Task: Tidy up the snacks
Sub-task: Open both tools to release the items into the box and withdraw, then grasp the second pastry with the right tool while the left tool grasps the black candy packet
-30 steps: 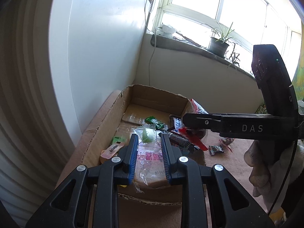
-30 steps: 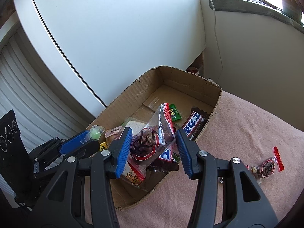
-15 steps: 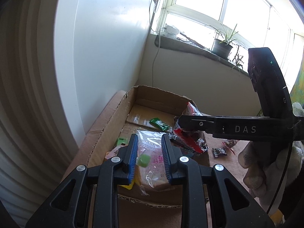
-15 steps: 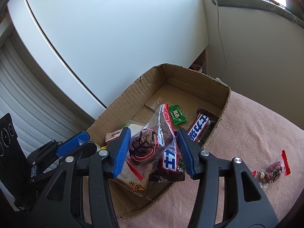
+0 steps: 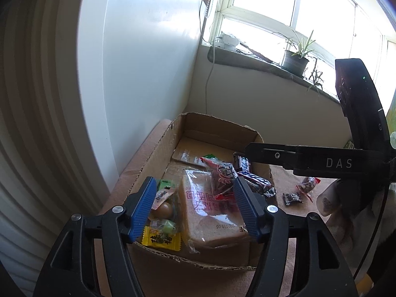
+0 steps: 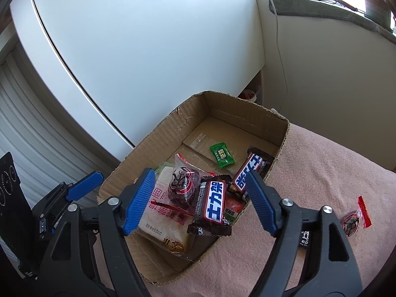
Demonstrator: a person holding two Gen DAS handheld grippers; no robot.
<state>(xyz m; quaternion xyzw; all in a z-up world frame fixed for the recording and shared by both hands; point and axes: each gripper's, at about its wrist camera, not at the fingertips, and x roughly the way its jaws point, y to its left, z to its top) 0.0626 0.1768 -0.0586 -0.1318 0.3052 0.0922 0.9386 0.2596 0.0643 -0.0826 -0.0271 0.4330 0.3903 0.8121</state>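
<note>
An open cardboard box (image 5: 217, 121) (image 6: 158, 133) holds several snacks. My left gripper (image 5: 193, 183) hovers over its near end; its jaws are opening and press on nothing. Below them lie a small green candy (image 5: 167, 226), a yellow packet (image 5: 160, 240) and a bread packet (image 5: 212, 212). My right gripper (image 6: 199, 174) hangs over the box's right side, jaws opening, nothing gripped. Under it a clear red-edged packet of dark dates (image 6: 183, 185) rests on the bread packet (image 6: 160, 220), beside two chocolate bars (image 6: 211, 203).
The box stands on a pink cloth (image 6: 321, 163) against a white wall. Two loose small snack packets (image 5: 308, 183) (image 6: 352, 220) lie on the cloth right of the box. A green candy packet (image 6: 222, 157) sits deeper in the box. A gloved hand (image 5: 331, 198) holds the right gripper.
Both grippers opened wide. The green candy fell from the left gripper into the box's near end. The date packet dropped from the right gripper onto the bread packet.
</note>
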